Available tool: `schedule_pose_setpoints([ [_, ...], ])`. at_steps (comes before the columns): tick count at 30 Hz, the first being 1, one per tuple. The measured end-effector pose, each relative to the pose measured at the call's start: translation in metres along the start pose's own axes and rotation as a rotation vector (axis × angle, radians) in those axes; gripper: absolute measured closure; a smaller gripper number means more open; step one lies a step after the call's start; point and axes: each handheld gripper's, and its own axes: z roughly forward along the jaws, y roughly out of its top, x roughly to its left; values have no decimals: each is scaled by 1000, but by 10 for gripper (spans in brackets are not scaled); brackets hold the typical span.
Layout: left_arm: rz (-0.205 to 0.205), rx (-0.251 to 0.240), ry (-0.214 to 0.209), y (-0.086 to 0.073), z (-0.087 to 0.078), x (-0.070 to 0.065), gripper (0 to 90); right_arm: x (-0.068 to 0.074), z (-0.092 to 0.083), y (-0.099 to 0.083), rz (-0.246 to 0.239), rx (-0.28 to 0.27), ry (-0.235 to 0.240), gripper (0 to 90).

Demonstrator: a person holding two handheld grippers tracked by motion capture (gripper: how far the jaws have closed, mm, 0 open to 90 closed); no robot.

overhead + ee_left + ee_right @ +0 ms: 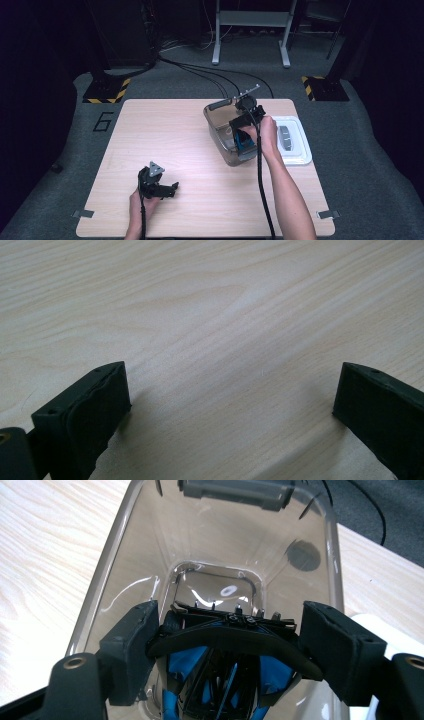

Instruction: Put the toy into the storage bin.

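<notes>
Worktop (pixel 190 150): pale wood-grain board, rectangular, standing on grey carpet; bare across its left and near parts.

Bin (pixel 220 131): clear, smoke-tinted plastic tub with rounded corners, right of centre on the worktop toward the far edge. A grey handle (pixel 220 105) sits on its far rim. In the right gripper view the bin (pixel 125 560) is seen from above, open-topped, its floor visible through the glossy walls.

Black and blue object (pixel 225 645): a dark piece with a curved black top edge and bright blue parts beneath, held over the near end of the bin, inside its rim. Its exact make cannot be told. In the high view it shows as a blue patch (pixel 243 141) at the bin's near right corner.

Right gripper (pixel 227 640): jaws partly closed, pads pressing on either end of the black and blue object. In the high view it (pixel 245 131) stands over the bin, pointing down, with a cable trailing back along the forearm.

Left gripper (pixel 230 400): jaws wide apart, nothing between them, bare wood below. In the high view it (pixel 172 189) lies low at the near left of the worktop, well apart from the bin.

Lid (pixel 292 140): white, flat, with a grey latch at its centre, just right of the bin.
</notes>
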Motion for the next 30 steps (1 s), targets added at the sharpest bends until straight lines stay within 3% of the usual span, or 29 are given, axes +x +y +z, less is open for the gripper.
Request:
schedule_pose_setpoints([
  [17, -1, 0, 1, 0, 0, 0, 14, 5, 24, -16, 17, 48, 11, 242],
  [30, -2, 0, 0, 0, 0, 0, 14, 6, 25, -21, -5, 82, 13, 241],
])
